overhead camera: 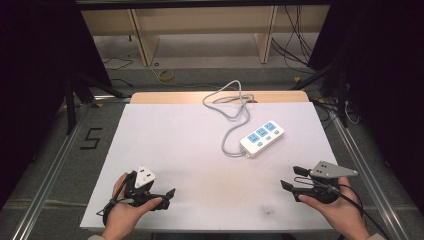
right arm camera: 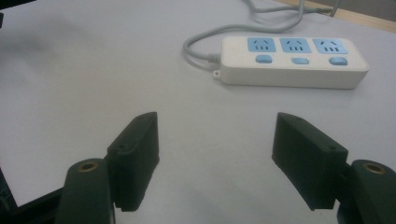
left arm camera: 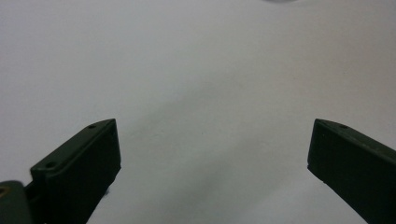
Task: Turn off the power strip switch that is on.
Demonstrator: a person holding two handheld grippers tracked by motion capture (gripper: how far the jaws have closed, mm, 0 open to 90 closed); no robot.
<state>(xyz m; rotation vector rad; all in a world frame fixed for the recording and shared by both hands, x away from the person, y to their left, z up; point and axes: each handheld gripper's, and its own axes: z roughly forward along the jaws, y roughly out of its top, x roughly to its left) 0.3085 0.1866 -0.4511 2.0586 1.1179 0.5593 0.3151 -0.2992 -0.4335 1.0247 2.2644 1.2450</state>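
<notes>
The left gripper [overhead camera: 167,197] is lying low over the near left part of the white table [overhead camera: 165,145], its jaws spreading wide apart with nothing between them; in the left gripper view bare white surface is showing between them. The right gripper [overhead camera: 292,177] is sitting at the near right, gripped by the person's right hand [overhead camera: 335,205], jaws likewise gaping wide and empty. Beyond it, well apart, a white power strip [overhead camera: 262,138] with three blue sockets is lying flat on the table, its grey cord [overhead camera: 235,107] looping away toward the far edge.
</notes>
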